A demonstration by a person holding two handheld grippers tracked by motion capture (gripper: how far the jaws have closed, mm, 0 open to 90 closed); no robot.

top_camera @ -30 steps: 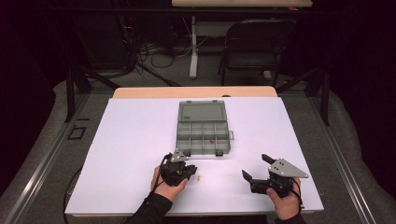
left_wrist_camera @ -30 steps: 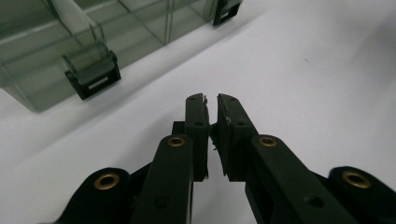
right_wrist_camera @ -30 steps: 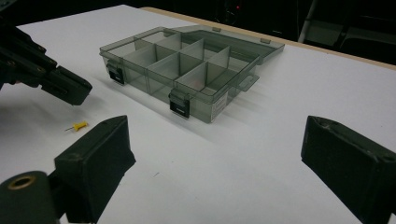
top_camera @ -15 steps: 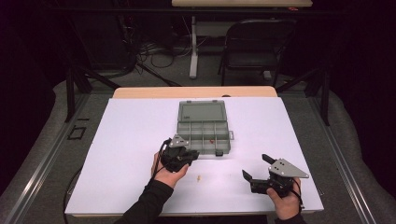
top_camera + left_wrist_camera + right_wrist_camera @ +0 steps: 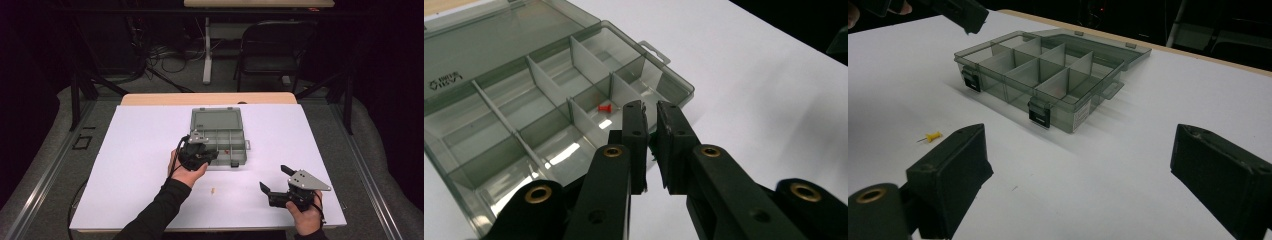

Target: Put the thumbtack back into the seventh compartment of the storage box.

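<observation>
Since the earlier frames my left tool has travelled away from me, off the bare sheet and up to the near left corner of the organizer box, while my right tool has kept its place near the front right of the tabletop. From the left gripper view the left tool hangs over the box's near wall, jaws clenched almost together with a sliver of something green between them that is too small for me to identify. A red pushpin lies in a compartment just beyond the tips. The box sits mid-tabletop with its lid folded flat away from me; wide white margins lie open to its left, right and front. A yellow pushpin rests on the sheet between my two hands, well apart from the box. My left forearm reaches diagonally in from the near edge, palm under the tool. My right tool stands released, jaws spread wide, pointed level at the box's latched front wall, gripped from below close to the tabletop's front edge.
</observation>
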